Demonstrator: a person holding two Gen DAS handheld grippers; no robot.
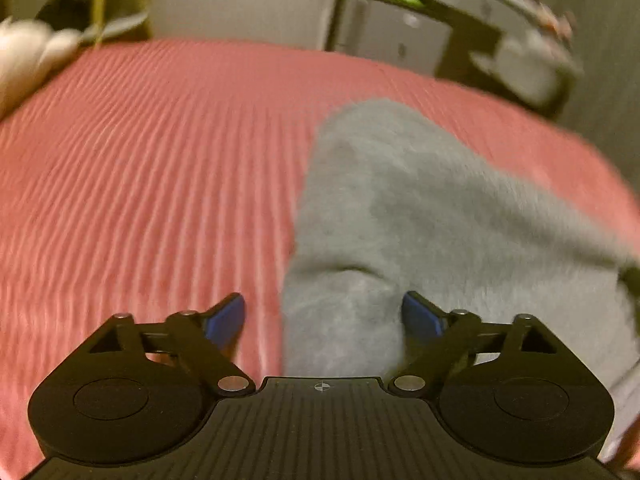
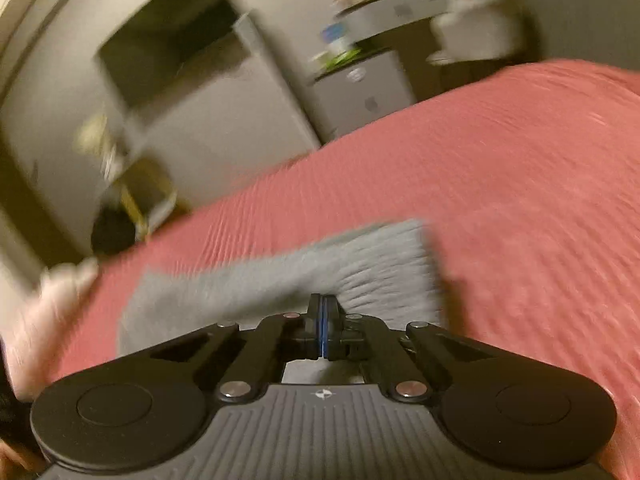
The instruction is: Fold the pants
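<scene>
Grey pants [image 1: 420, 216] lie in a folded heap on a red ribbed bedspread [image 1: 140, 184]. My left gripper [image 1: 323, 316] is open, its blue-padded fingers spread just above the pants' near left edge, holding nothing. In the right wrist view the pants [image 2: 280, 276] lie across the bedspread [image 2: 520, 208] just ahead of my right gripper [image 2: 323, 308]. Its jaws are pressed together, and the tips sit at the pants' near edge. Whether cloth is pinched between them is hidden. Both views are motion-blurred.
A white pillow [image 1: 24, 60] lies at the bed's far left corner. Beyond the bed stand a grey cabinet [image 1: 396, 40] and cluttered shelves [image 1: 500, 8]. The right wrist view shows a wall, a dark opening [image 2: 168, 48] and a pale shape [image 2: 52, 312] at the left.
</scene>
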